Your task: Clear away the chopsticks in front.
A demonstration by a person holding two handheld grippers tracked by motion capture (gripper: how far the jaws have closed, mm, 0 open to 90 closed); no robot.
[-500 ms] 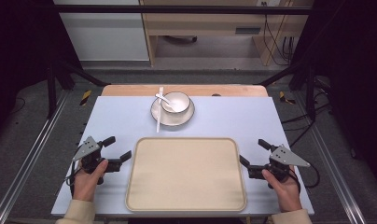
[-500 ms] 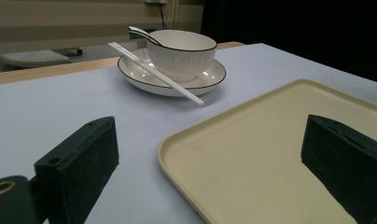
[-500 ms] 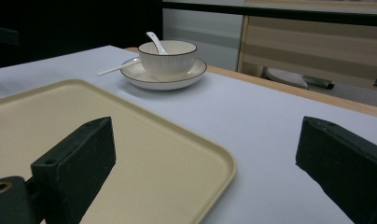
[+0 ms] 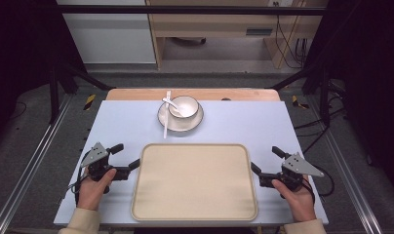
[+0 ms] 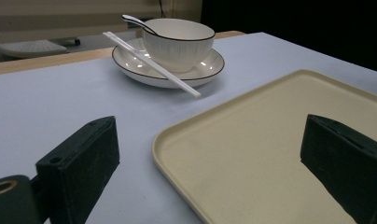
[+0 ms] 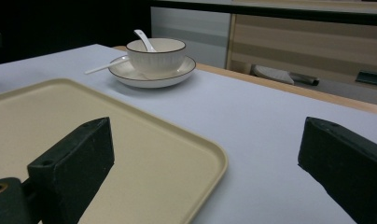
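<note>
While chopsticks [image 4: 166,115] run front-to-back, tray [image 4: 195,181] lies crosswise — jaws apart.

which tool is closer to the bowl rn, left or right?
Left, slightly. The left tool sits at the tray's left edge, the right tool at its right edge; the bowl stands beyond the tray, left of centre.

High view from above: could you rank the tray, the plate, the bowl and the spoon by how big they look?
Largest to smallest, as seen in the high view:
1. Tray, by far the biggest.
2. Plate.
3. Bowl, standing on the plate.
4. Spoon, only partly visible as it rests in the bowl, so its place is less sure.
</note>
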